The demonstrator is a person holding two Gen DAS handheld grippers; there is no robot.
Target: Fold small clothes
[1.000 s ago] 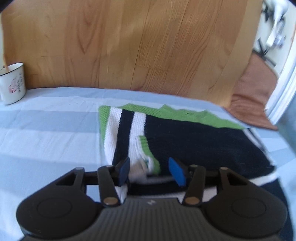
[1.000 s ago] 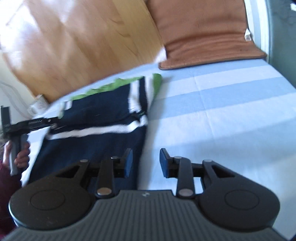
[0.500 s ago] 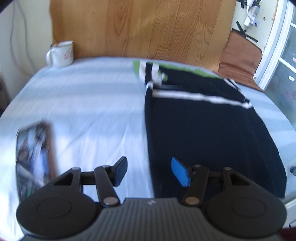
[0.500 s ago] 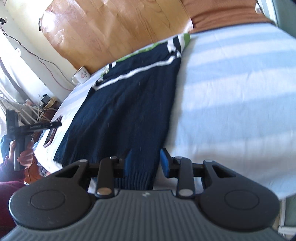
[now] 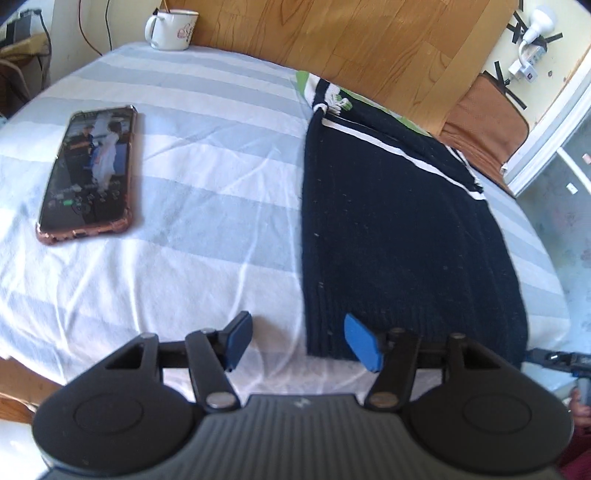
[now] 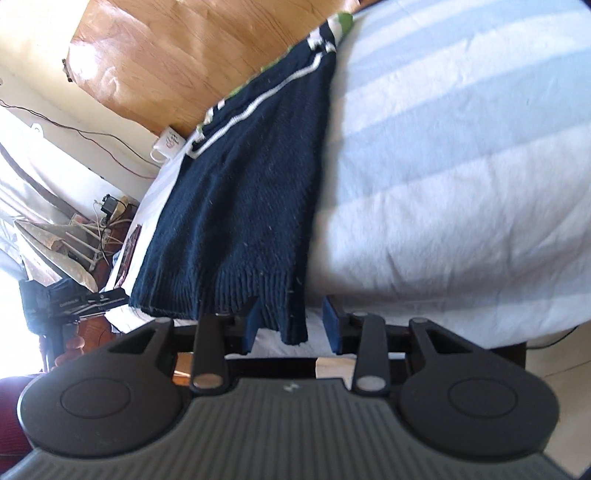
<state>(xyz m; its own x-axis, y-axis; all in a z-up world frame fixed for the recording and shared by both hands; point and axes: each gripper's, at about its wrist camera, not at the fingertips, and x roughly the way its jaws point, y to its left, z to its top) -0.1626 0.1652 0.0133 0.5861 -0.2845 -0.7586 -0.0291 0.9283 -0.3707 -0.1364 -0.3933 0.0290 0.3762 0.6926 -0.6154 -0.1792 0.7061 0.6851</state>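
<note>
A dark navy knit sweater [image 5: 399, 229] with white and green stripes at its far end lies flat on the blue-and-white striped sheet [image 5: 207, 236]. My left gripper [image 5: 297, 341] hovers at the sweater's near hem. Its jaws are opening, the hem's left corner lies between them, and the pads do not press. In the right wrist view the sweater [image 6: 251, 177] runs away from me. Its near right hem corner hangs between the fingers of my right gripper [image 6: 291, 328], whose jaws are opening too. Each view shows the other gripper at the opposite hem corner: right gripper [image 5: 554, 358], left gripper [image 6: 74, 302].
A phone [image 5: 88, 173] in a copper case lies on the sheet left of the sweater. A white mug [image 5: 171, 24] stands at the far left by the wooden headboard [image 5: 369, 37]. A brown cushion [image 5: 484, 114] sits far right. Cables and clutter [image 6: 92, 221] lie beyond the left edge.
Both grippers have drawn back from the striped far end to the sweater's near hem, one at each corner. Their jaws stand a little wider. The phone has come into the left view.
</note>
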